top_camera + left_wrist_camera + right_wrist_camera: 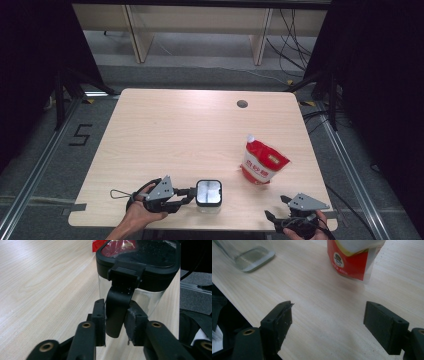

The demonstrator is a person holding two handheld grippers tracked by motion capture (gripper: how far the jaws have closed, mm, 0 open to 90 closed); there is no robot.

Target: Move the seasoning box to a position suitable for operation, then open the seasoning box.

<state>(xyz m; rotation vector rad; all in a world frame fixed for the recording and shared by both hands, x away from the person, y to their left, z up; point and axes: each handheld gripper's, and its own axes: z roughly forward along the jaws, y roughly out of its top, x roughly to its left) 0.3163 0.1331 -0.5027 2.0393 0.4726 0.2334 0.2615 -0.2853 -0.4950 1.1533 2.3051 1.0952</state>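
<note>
On the wooden table, the rigid, fragile glass jar is pinched at its latch by the left gripper; the right gripper is spread.

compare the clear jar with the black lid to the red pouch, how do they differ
The jar is see-through with a black lid; the pouch is red and white. The left claw straddles the jar's black latch; the pouch stands free, nothing touching it. The jar sits near the table's front edge, the pouch farther back. Both stand upright.
</note>
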